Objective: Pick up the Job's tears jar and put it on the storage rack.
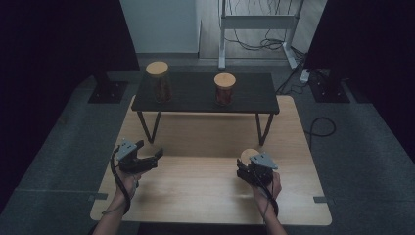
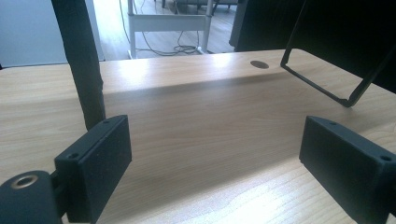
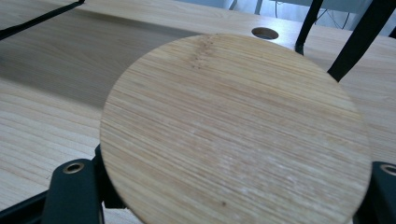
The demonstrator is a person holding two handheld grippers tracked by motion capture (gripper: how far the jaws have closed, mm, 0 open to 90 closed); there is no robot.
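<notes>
Jar with the bamboo lid [image 3: 233,135] sits clamped in my right gripper [image 1: 250,169], jaws closed on its body below the lid, in front of the dark shelf [image 1: 203,93] over the near part of the wooden table [image 1: 195,186]. Two other jars [image 1: 159,81] [image 1: 224,88] stand on top of that shelf. My left gripper [image 1: 149,159] waits in front of the shelf's left legs, jaws wide with nothing between. I judge the carry is in hand; next I'd lift it to a free spot on the shelf.
</notes>
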